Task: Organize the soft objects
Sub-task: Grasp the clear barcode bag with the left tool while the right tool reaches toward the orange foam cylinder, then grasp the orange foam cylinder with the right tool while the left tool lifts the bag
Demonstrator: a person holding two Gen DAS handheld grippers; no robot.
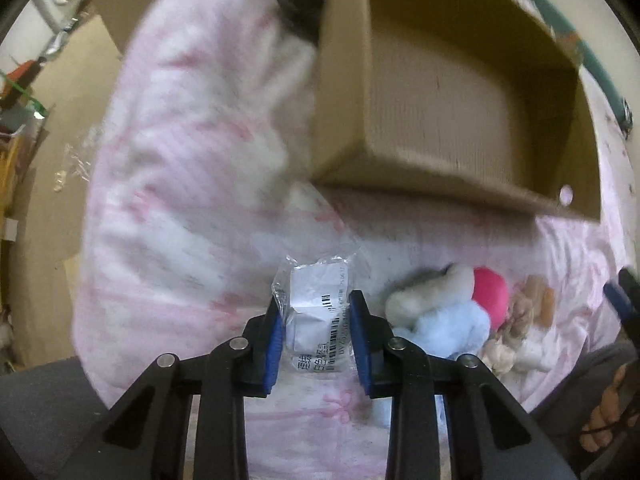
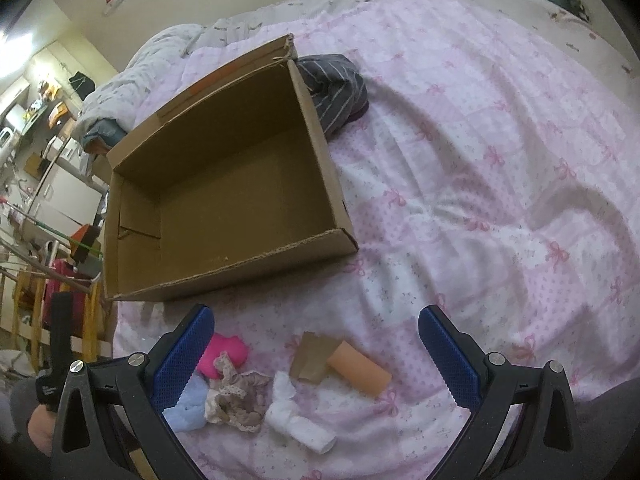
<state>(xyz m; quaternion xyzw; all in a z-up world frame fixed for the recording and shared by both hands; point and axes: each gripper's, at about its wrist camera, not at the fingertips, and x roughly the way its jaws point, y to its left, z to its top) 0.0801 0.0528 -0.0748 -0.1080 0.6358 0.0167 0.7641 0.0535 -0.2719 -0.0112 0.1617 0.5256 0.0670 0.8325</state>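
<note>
My left gripper (image 1: 316, 328) is shut on a clear plastic packet (image 1: 316, 308) holding white folded fabric with a barcode label, held above the pink bedspread in front of the open cardboard box (image 1: 440, 92). A pile of soft items lies to its right: a grey-white fluffy piece (image 1: 424, 292), a pink one (image 1: 490, 292) and a light blue one (image 1: 452, 328). My right gripper (image 2: 316, 356) is open and empty above the same pile: pink item (image 2: 226, 354), blue item (image 2: 188, 404), lace fabric (image 2: 240, 396), white roll (image 2: 296, 412), orange roll (image 2: 360, 368). The box (image 2: 224, 184) is empty.
A striped grey garment (image 2: 336, 88) lies behind the box's far right corner. A rumpled duvet (image 2: 132, 80) sits at the bed's far left. Cluttered furniture (image 2: 40, 140) stands beyond the bed's left edge. The pink bedspread (image 2: 500, 160) stretches to the right.
</note>
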